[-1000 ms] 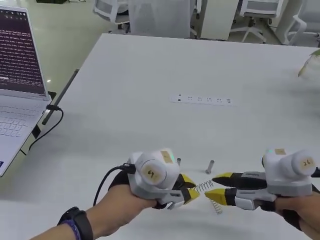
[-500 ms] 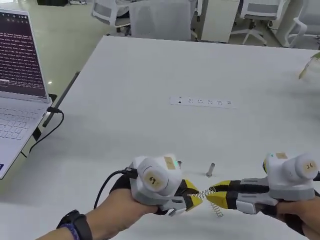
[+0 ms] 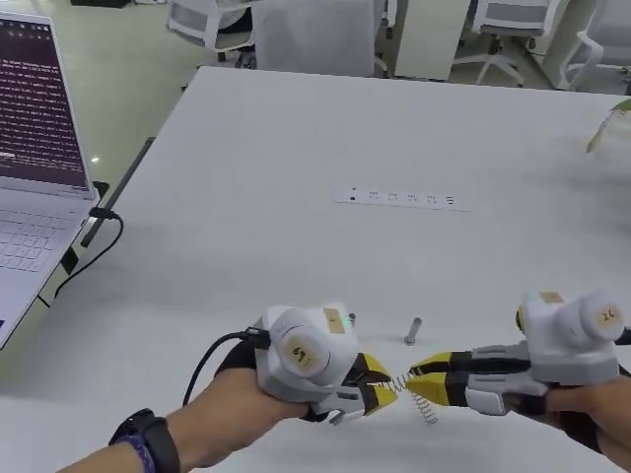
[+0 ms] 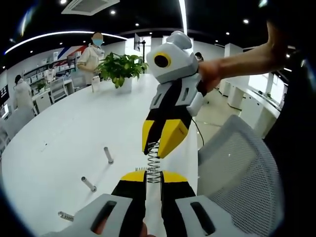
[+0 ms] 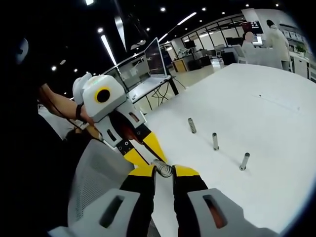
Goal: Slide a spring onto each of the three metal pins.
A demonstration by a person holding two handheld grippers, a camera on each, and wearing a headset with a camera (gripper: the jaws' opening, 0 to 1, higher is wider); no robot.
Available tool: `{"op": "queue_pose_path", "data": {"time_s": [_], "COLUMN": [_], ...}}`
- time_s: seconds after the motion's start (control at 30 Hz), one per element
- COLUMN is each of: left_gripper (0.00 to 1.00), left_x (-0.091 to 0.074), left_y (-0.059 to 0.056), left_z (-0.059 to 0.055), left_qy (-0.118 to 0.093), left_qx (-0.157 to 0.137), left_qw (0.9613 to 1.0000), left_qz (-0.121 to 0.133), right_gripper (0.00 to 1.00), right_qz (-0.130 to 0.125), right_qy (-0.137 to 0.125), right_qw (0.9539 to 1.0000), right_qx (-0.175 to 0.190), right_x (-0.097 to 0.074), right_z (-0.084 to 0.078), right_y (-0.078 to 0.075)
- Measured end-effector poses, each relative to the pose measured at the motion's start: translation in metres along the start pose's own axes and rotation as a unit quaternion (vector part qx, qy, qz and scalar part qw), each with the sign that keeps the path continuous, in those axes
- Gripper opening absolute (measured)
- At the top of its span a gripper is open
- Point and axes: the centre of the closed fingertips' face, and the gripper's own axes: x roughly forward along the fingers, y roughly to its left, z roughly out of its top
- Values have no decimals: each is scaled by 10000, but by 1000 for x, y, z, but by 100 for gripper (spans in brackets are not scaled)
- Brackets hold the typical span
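Observation:
A small steel spring [image 3: 400, 380] hangs in the air between my two grippers. My left gripper [image 3: 385, 388] is shut on one end and my right gripper [image 3: 416, 372] on the other. In the left gripper view the spring [image 4: 154, 161] rises from my own jaws into the right gripper [image 4: 160, 144]. A second spring [image 3: 425, 409] lies on the table below the right gripper. Two bare metal pins [image 5: 215, 141] [image 5: 244, 161] stand upright beyond the grippers. The third pin [image 5: 191, 125] looks ribbed, as if a coil sits on it.
The white table [image 3: 296, 148] holds an open laptop [image 3: 30, 177] with a black cable [image 3: 84, 251] at the left edge. A recessed socket strip [image 3: 394, 197] sits mid-table. A potted plant [image 4: 121, 69] stands at the far right end, office chairs beyond.
My right gripper, open a second ago, has moved left to the spring held by the left gripper and shut on its free end. The left gripper has barely moved.

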Motion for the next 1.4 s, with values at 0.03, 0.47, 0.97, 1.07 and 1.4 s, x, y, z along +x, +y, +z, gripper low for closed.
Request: {"op": "queue_pose_path", "data": {"time_s": [0.03,0.47,0.97,1.07,1.4], "left_gripper": [2,3,3,3,2], "left_x": [0,3,7,7,9], "left_y": [0,0,0,1,-3], "left_z": [0,2,9,10,19], "left_qy": [-3,-105,-248,-268,-388], "left_qx": [1,-98,-283,-299,-178], "left_qw": [10000,9999,9993,9992,9991], "left_qz": [-4,8,25,32,-54], "right_gripper": [11,8,8,8,10], "right_qz": [8,108,82,70,42], "right_qy": [7,129,86,92,510], "right_qw": [10000,9997,9996,9995,9948], "right_qx": [-9,-191,-274,-297,-875], "right_x": [0,1,-3,-3,-10], "right_z": [1,14,20,21,22], "right_y": [0,8,9,9,11]}}
